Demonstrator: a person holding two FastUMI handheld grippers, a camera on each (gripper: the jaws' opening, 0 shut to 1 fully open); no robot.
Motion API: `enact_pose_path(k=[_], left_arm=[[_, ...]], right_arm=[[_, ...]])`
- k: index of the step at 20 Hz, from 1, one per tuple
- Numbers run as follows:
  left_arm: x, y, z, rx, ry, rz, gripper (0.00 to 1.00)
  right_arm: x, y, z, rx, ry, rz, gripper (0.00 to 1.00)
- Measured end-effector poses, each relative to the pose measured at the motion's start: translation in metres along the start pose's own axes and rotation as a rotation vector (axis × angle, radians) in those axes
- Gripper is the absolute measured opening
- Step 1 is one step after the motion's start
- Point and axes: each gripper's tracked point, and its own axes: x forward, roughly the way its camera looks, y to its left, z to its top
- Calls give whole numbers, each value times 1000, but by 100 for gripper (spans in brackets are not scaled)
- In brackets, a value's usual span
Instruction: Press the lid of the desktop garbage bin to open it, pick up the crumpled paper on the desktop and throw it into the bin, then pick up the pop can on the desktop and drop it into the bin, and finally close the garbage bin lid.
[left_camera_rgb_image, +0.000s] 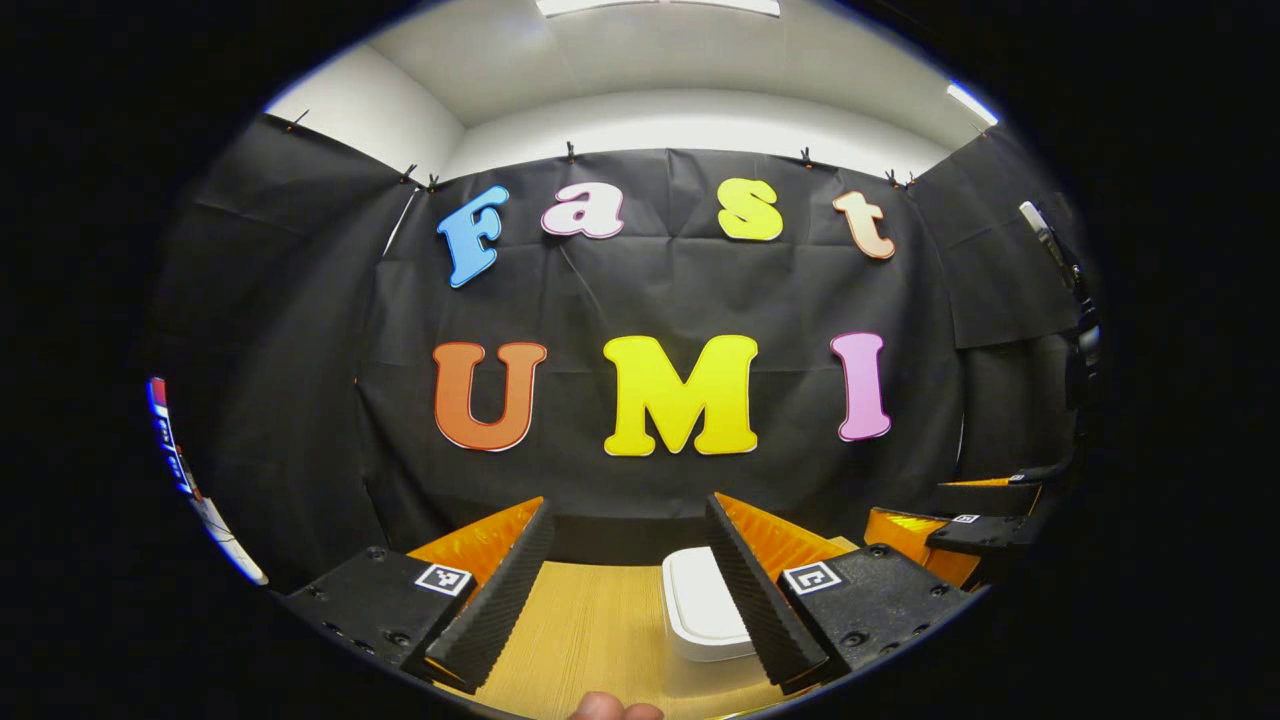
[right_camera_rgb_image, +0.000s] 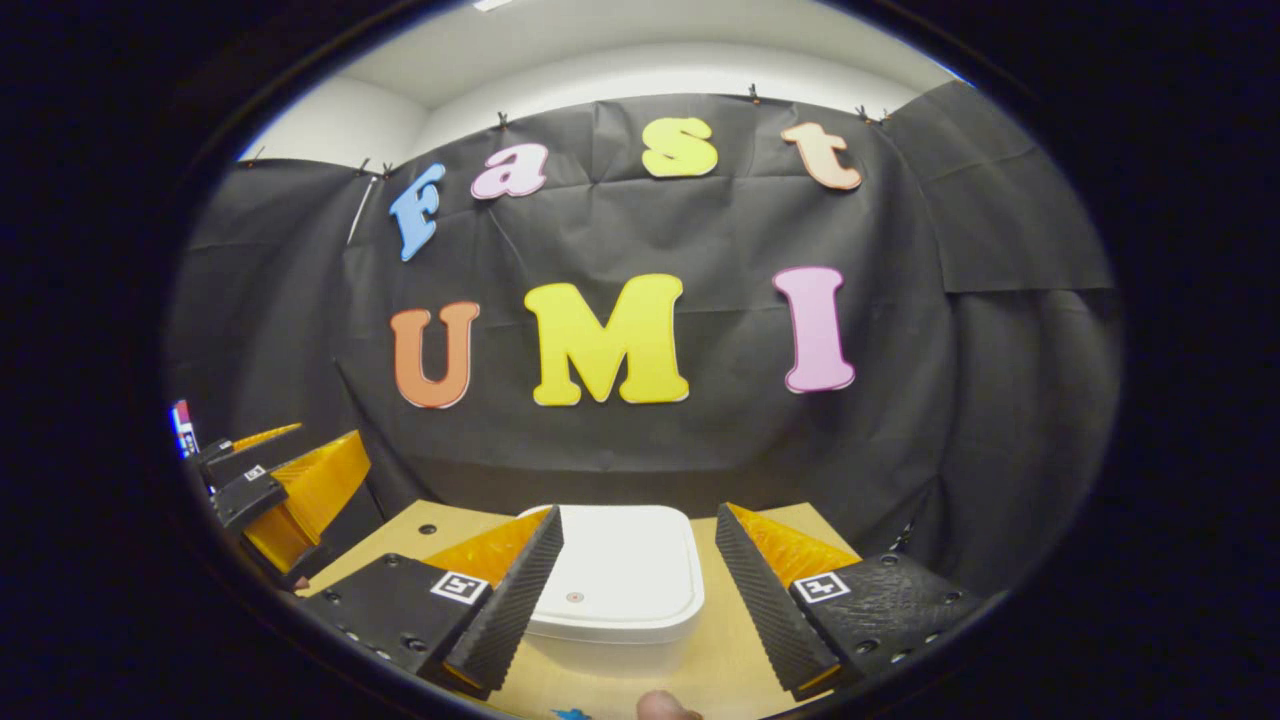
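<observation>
Right gripper view: bin (right_camera_rgb_image: 618, 575) sits on the desk (right_camera_rgb_image: 745, 660) dead ahead, lid down, framed between the spread fingers.
Right gripper (right_camera_rgb_image: 638, 590): released, holding nothing, nearer.
Left gripper (left_camera_rgb_image: 630, 590): released, empty; bin (left_camera_rgb_image: 700, 605) lies right of centre.
Next: a straight push down onto the lid, likely.

Right gripper (right_camera_rgb_image: 640, 585) at bottom of frame, jaws spread wide, nothing between pads. White bin (right_camera_rgb_image: 618, 578) at lower centre on wooden table (right_camera_rgb_image: 730, 660), lid down and flat, small dot near lid's front edge. Bin seen in gap between fingers, apart from both. Left gripper (right_camera_rgb_image: 275, 490) at lower left edge of frame, beside table's left side, well apart from bin; jaw state unclear. Fingertip (right_camera_rgb_image: 665, 707) at bottom edge, centre. Small blue scrap (right_camera_rgb_image: 572, 714) just left of it.
</observation>
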Motion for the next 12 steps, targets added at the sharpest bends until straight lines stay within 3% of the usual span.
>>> enact_pose_path(k=[5,6,7,10,12], left_arm=[[-6,9,1,4,-3,19,97],[-7,10,0,5,-3,22,97],[-6,12,-1,3,-2,27,97],[-8,15,-4,4,10,34,97],[-8,18,-6,10,13,41,97]], right_arm=[[11,6,-14,-10,64,6,93],[13,10,-17,-18,76,13,70],[17,12,-20,-29,88,11,63],[24,18,-30,-40,130,17,62],[30,20,-36,-44,150,21,27]])
